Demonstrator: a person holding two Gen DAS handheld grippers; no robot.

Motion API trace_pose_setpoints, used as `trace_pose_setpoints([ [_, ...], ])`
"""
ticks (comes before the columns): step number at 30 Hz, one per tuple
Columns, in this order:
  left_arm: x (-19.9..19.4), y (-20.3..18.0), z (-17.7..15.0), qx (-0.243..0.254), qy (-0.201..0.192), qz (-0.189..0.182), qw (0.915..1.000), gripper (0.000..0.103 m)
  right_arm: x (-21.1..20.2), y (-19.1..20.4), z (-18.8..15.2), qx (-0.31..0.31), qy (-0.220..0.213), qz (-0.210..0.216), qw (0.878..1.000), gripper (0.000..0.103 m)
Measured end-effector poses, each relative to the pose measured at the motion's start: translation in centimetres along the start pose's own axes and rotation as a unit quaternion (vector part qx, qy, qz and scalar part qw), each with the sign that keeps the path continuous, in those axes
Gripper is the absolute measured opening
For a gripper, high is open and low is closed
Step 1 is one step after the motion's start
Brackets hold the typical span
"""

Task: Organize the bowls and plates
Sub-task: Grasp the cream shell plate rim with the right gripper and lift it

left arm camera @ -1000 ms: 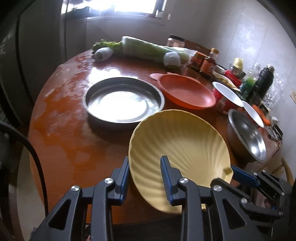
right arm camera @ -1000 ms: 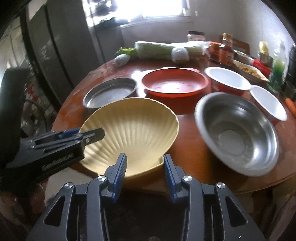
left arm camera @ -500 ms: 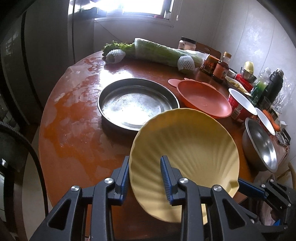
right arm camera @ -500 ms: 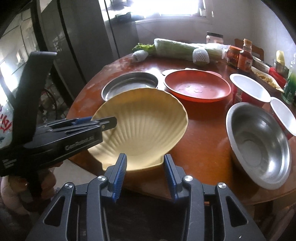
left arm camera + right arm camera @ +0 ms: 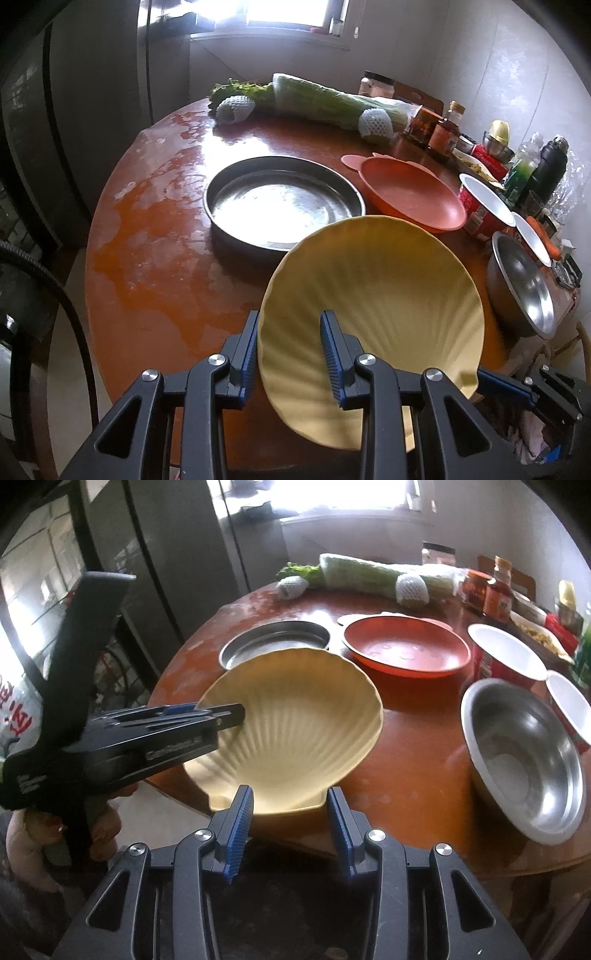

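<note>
A yellow shell-shaped plate is held tilted above the near edge of the round wooden table. My left gripper is shut on its left rim. My right gripper is shut on the plate's hinge end. Beyond it stand a round steel pan, an orange plate, a steel bowl and two red bowls with white insides.
A wrapped cabbage, jars and bottles line the table's far side. A dark fridge stands left of the table. Bare tabletop lies left of the steel pan.
Both grippers have lifted the yellow plate off the table and carried it back toward the near edge. It is now more tilted.
</note>
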State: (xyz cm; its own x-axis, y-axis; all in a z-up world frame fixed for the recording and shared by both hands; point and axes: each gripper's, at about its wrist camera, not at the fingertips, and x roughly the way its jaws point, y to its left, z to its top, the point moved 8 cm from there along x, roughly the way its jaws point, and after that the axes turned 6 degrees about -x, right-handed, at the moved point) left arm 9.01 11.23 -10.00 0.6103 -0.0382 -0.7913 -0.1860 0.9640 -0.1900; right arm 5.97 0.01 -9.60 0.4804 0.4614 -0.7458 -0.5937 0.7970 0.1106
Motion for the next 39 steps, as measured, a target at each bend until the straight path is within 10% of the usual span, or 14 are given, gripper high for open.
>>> trace_pose_setpoints([
  [39, 1.5, 1.3, 2.1, 0.006, -0.003, 0.008, 0.9999, 0.033, 1.3, -3.0, 1.6, 0.038, -0.002, -0.002, 0.999, 0.048],
])
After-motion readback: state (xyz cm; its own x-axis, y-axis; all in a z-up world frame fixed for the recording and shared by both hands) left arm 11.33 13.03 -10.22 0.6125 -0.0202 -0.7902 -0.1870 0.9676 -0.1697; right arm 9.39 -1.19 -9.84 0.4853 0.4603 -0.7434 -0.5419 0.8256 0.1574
